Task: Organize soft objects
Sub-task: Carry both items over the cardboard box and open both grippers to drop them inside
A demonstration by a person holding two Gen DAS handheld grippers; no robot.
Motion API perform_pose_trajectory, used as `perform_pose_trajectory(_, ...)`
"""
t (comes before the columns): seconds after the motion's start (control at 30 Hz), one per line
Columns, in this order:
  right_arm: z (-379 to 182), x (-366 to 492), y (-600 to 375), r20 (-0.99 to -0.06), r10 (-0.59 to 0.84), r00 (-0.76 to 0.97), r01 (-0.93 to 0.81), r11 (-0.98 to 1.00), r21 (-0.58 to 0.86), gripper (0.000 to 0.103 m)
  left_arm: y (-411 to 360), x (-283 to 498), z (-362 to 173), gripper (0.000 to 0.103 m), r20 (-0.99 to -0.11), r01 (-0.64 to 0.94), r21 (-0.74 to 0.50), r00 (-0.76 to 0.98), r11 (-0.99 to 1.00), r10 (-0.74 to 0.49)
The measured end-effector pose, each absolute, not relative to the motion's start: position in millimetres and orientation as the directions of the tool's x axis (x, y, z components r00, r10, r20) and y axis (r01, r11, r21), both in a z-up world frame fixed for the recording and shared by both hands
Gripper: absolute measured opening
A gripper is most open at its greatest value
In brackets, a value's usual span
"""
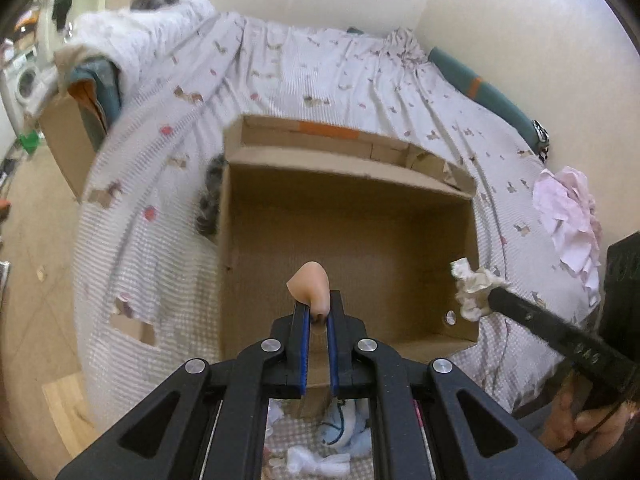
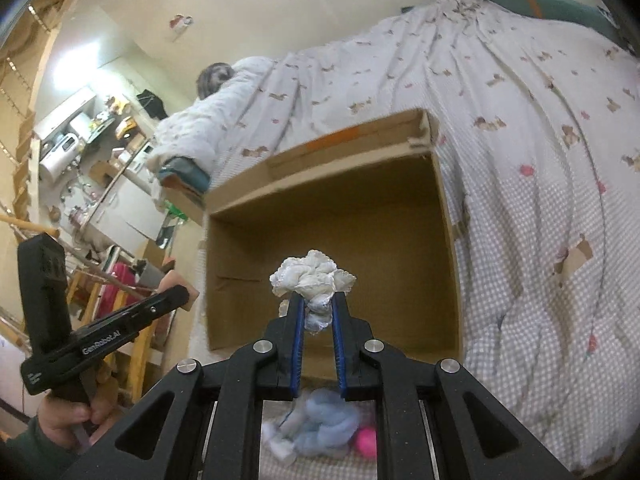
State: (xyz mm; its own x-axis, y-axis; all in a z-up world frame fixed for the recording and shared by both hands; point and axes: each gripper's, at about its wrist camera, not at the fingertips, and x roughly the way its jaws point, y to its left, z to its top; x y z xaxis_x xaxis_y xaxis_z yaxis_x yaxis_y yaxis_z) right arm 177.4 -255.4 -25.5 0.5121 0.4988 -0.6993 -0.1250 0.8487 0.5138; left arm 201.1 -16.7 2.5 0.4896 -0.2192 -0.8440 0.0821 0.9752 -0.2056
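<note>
An open cardboard box (image 1: 348, 184) stands on the bed; it also shows in the right wrist view (image 2: 444, 216). My left gripper (image 1: 318, 308) is shut on a peach soft toy (image 1: 312, 284) and holds it over the box's near side. My right gripper (image 2: 318, 300) is shut on a crumpled white cloth (image 2: 312, 278) above the box's front edge. That cloth (image 1: 474, 286) also shows at the box's right wall in the left wrist view. A light blue soft item (image 2: 324, 416), a white cloth (image 1: 320, 462) and a pink ball (image 2: 366, 442) lie on the bed below the grippers.
A patterned sheet (image 1: 320, 68) covers the bed. A pink crumpled cloth (image 1: 568, 216) lies at the right. A grey furry thing (image 1: 210, 196) lies against the box's left wall. A folded quilt (image 1: 140, 36) sits at the far left. The floor (image 1: 36, 280) lies to the left.
</note>
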Motion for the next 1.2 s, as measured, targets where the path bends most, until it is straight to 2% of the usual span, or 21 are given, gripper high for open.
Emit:
perform_pose_trajectory(0.07, -37.1, 179.6, -253.7, -0.720, 0.480, 0.501, -0.102, 0.859, 0.502, 0.015, -15.6, 207.4, -13.0, 0.007, -0.853, 0.076, -0.224, 0.467, 0.972, -0.233)
perform_pose_trajectory(0.37, -71.3, 195.6, -243.1, -0.789, 0.428, 0.441, -0.097, 0.897, 0.432, 0.015, -17.0, 221.0, -52.6, 0.007, -0.882, 0.055, -0.162, 0.440, 0.985, -0.169)
perform_pose_trajectory(0.63, -86.1, 205.1, -227.6, -0.815, 0.423, 0.397, -0.121, 0.904, 0.410, 0.015, -27.5, 226.2, -64.0, 0.008, -0.897, 0.075, -0.152, 0.409, 0.985, -0.170)
perform_pose_trajectory(1.0, -109.3, 221.1, -202.9, -0.857, 0.394, 0.331, -0.126, 0.919, 0.373, 0.015, -28.0, 220.1, -69.2, 0.008, -0.897, 0.097, -0.064, 0.430, 0.993, -0.100)
perform_pose_trajectory(1.2, -110.2, 223.4, -196.6, -0.860, 0.403, 0.315, -0.129, 0.915, 0.382, 0.015, -30.7, 221.3, -74.9, 0.008, -0.908, 0.097, -0.066, 0.407, 0.993, -0.100)
